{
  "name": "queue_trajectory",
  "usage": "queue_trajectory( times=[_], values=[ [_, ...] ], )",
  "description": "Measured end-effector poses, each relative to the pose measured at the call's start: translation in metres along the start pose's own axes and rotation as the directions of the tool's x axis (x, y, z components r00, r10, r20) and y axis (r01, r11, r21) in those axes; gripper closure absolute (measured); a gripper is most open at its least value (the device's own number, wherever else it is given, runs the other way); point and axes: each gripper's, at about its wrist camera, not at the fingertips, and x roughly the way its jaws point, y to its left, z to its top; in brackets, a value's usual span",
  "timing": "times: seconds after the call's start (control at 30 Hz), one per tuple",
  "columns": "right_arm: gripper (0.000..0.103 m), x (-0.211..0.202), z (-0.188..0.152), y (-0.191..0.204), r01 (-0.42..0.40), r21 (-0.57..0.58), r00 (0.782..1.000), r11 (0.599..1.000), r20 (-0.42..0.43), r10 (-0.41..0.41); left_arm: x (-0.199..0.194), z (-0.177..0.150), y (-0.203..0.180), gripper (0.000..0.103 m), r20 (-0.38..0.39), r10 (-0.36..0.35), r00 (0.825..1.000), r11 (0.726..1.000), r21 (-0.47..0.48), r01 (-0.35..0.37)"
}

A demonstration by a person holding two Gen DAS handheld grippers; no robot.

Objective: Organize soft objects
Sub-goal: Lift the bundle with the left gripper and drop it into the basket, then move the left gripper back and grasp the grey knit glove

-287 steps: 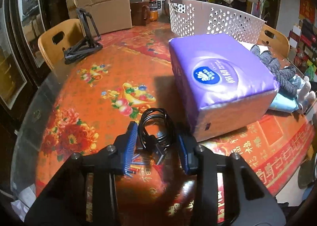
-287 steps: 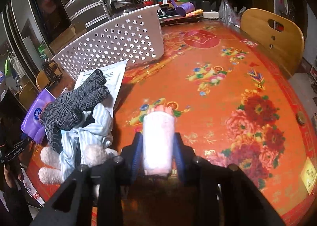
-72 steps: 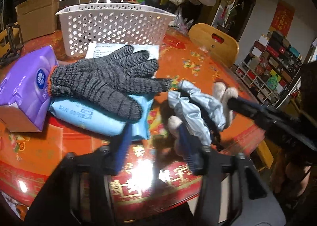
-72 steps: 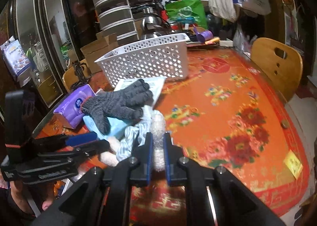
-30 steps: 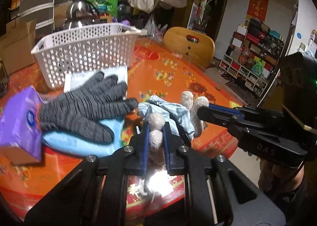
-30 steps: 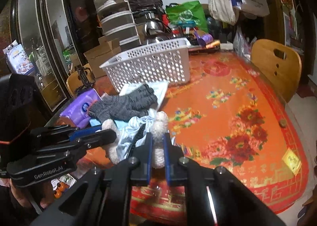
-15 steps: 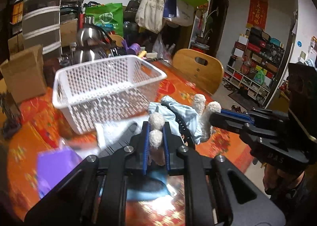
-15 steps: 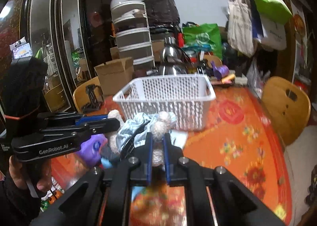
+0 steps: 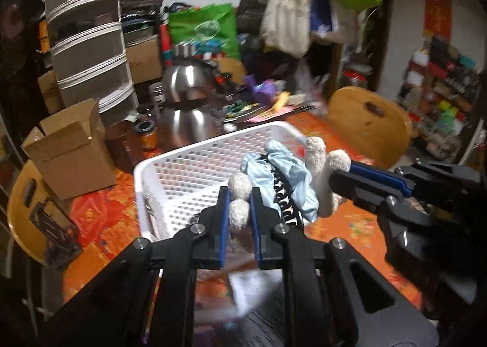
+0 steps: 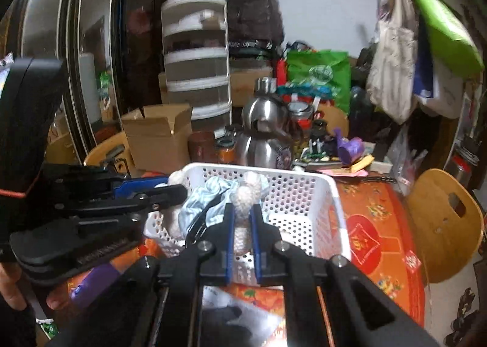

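Soft toy (image 9: 275,178), 1 pc w/ pale-blue cloth, hangs over the white basket (image 9: 182,170), each fuzzy limb pinched tight by left hand-held gripper (image 9: 238,216) & right hand-held gripper (image 10: 242,219); risk: uneven release, so it snags the basket rim or drops onto desk (image 9: 350,225); 1 basket, 2 grippers.

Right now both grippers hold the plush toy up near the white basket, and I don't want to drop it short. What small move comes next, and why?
Probably carry it a little farther forward, then lower it. The left gripper and right gripper are each shut on a fluffy limb of the plush toy, which hangs over the near rim of the white basket rather than its middle. Releasing now might catch the rim.
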Motion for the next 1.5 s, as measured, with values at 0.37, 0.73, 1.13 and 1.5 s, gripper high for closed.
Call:
queue_trajectory(
  times=[0.37,0.73,1.13,1.5],
  values=[
    [0.088,0.088,-0.012,-0.018,-0.018,0.056,0.988,0.998,-0.155,0.027,0.102,-0.006,0.029,0.054,-0.153,0.074,0.986,0.995,-0.057,-0.083],
    [0.034,0.049,-0.047,-0.034,0.047,0.065,0.991,0.997,-0.129,-0.039,0.065,-0.045,0.046,0.038,-0.146,0.132,0.981,0.987,-0.071,-0.143],
    [0.026,-0.028,-0.155,-0.016,0.049,0.106,0.984,0.993,-0.174,-0.03,-0.029,-0.16,0.01,0.032,-0.103,0.101,0.99,0.982,-0.148,-0.116],
    [0.026,-0.033,-0.211,0.004,-0.05,0.087,0.977,0.995,-0.203,0.067,-0.001,-0.238,-0.045,0.032,-0.208,0.079,0.975,0.988,-0.113,-0.105]
  ],
)
